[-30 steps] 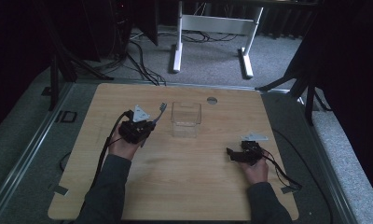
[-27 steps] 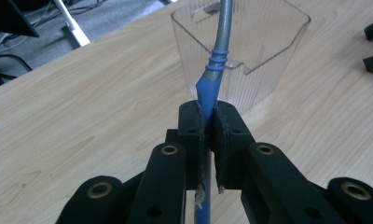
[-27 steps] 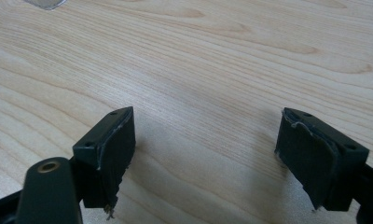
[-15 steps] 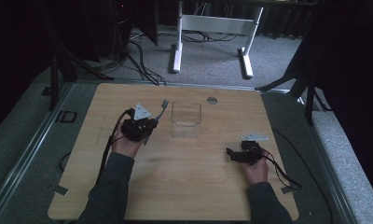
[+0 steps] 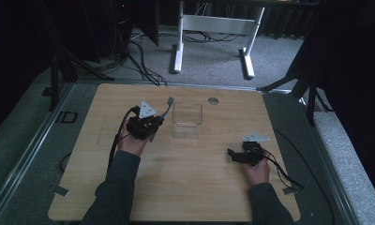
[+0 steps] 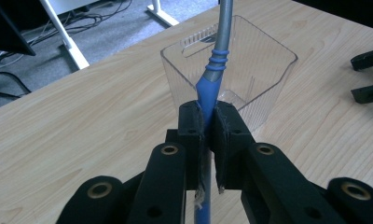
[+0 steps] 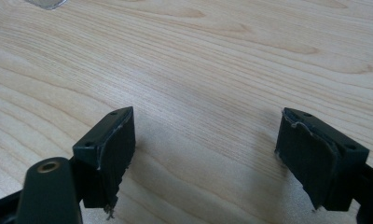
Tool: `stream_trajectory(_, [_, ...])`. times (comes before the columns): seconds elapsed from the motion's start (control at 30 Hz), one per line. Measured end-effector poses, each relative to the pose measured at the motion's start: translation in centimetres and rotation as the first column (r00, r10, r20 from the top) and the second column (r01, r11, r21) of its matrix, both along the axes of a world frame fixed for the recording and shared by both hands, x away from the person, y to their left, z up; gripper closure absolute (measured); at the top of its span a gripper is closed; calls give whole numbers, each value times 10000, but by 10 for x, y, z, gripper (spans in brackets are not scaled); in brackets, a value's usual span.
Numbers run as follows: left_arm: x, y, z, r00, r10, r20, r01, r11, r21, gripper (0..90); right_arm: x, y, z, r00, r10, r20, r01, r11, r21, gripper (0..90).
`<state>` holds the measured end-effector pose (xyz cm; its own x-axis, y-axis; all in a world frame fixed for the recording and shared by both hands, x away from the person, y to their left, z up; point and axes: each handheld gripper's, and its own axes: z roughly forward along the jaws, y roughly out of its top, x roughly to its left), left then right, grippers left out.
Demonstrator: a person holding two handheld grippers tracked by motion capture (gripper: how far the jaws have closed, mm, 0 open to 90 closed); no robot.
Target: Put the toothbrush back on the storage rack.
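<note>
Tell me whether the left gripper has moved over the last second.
Yes. The left gripper, shut on the toothbrush, has shifted a little toward the clear box, which has stayed put.

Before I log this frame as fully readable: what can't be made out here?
- Toothbrush head: cut off by the left gripper view's top edge; too small in the high view.
- Its handle end: hidden behind the left gripper.
- Clear container: only a corner in the right gripper view.

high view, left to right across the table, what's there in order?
Left gripper shut on a blue-handled toothbrush → clear plastic container → small round grey disc in the tabletop → right gripper, open, low over bare wood.
</note>
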<state>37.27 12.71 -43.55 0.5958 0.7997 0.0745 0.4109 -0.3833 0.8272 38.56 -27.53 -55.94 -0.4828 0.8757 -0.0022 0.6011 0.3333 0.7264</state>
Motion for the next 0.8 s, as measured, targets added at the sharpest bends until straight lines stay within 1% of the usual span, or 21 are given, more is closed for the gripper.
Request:
stream_trajectory(0.2, [2,-3,3,9998,-111,136,113,9999,-109,823,0,0,0,10000,3,-2,-3,10000,-1,193])
stream_trajectory(0.37, [4,-4,4,9998,-90,181,94,9997,-229,823,0,0,0,10000,13,1,-13,10000,2,193])
stream_trajectory(0.4, [5,-4,5,9997,-115,205,119,9997,-190,823,0,0,0,10000,11,-1,-11,10000,-1,192])
stream_trajectory(0.63, [9,-6,8,9997,-114,216,125,9986,-509,823,0,0,0,10000,27,5,-27,10000,1,193])
stream_trajectory(0.8, [11,-8,11,9994,-167,287,182,9984,-539,822,0,0,0,10000,24,4,-24,10000,3,193])
